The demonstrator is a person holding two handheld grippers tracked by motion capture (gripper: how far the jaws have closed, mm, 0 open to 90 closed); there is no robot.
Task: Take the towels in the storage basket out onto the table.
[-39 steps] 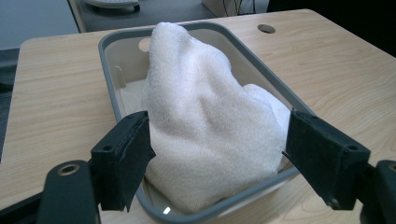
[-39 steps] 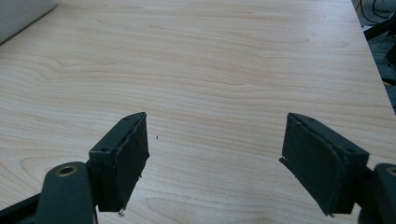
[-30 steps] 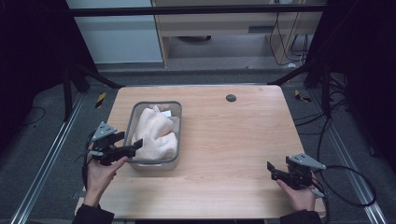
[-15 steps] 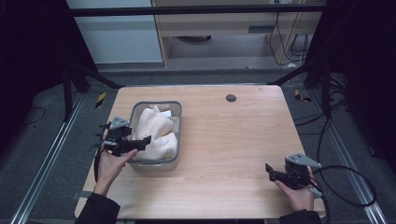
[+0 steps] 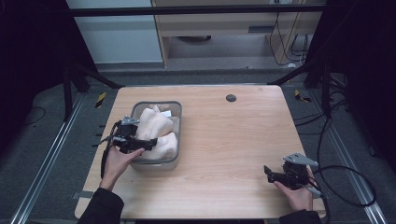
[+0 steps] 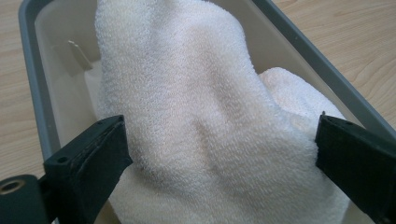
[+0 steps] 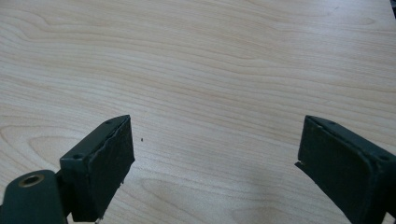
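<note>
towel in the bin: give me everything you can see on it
The towel is white to cream terry cloth with a fine looped nap, bunched rather than folded. It forms two rounded humps heaped above the rim of the grey bin, which sits on the left half of the wooden table. The left gripper is open, jaws astride the nearer hump; whether they touch it I cannot tell.

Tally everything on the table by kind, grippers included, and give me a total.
White towels: 2, one behind the other, both in the bin
Grey bin: 1
Grippers: 2, left gripper and right gripper
Dark round spot on the tabletop: 1
Total: 6
</note>
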